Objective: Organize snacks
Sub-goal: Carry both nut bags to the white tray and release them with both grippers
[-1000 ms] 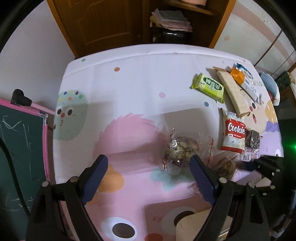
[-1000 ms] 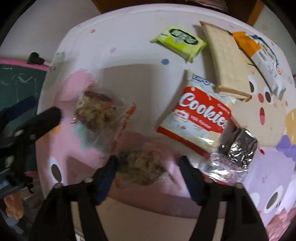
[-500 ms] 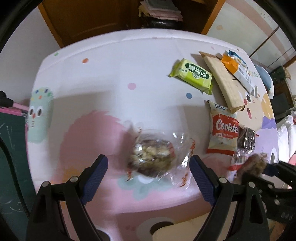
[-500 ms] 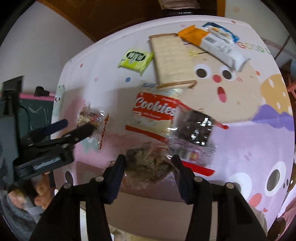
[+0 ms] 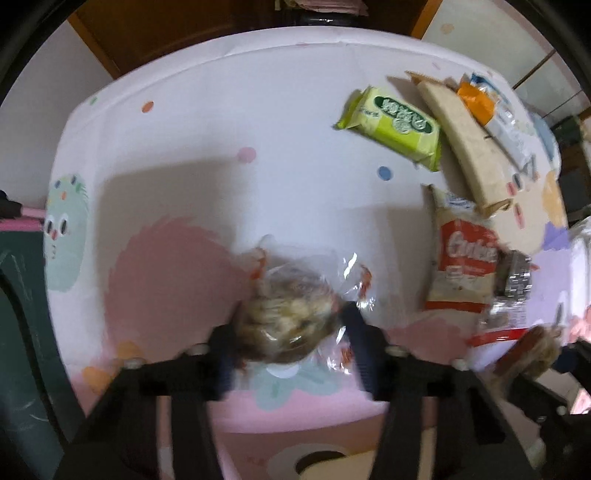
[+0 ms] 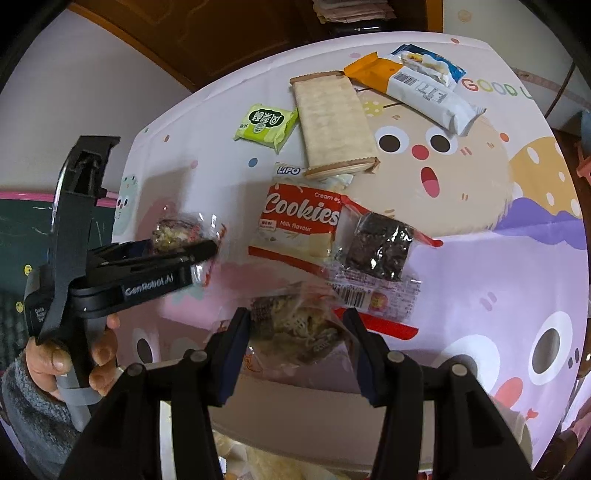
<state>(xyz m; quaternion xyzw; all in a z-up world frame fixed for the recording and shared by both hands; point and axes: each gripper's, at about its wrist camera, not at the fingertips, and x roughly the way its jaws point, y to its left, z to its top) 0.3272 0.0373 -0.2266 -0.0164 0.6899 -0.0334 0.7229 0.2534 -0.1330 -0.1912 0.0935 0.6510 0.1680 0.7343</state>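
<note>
The left gripper [image 5: 288, 328] is clamping its 2 fingers on a clear-wrapped snack [image 5: 286, 317], at 6 o'clock in the left wrist view, over the near edge of the table [image 5: 221, 147]. The right gripper [image 6: 295, 328] is gripping a second clear-wrapped snack [image 6: 295, 325] between its 2 fingers, at 6 o'clock in the right wrist view, at the table's near edge.

At 12 o'clock from the second snack, a red Cookies pack [image 6: 299, 225] is lying flat, touching a dark brownie packet [image 6: 380, 243] at its 3 o'clock side. Further toward 12 o'clock, a beige wafer bar [image 6: 332, 122] is resting with a green packet [image 6: 266, 123] just beside it at 9 o'clock and an orange-and-white packet [image 6: 417, 92] at 2 o'clock.

A cartoon-printed cloth [image 6: 480, 206] in pink, white, beige and purple is covering the table. At 12 o'clock, brown wooden furniture [image 6: 221, 29] is standing behind the table against a pale wall [image 6: 92, 92]. At 9 o'clock, a chalkboard with a pink frame [image 6: 22, 218] is standing beside the table.
</note>
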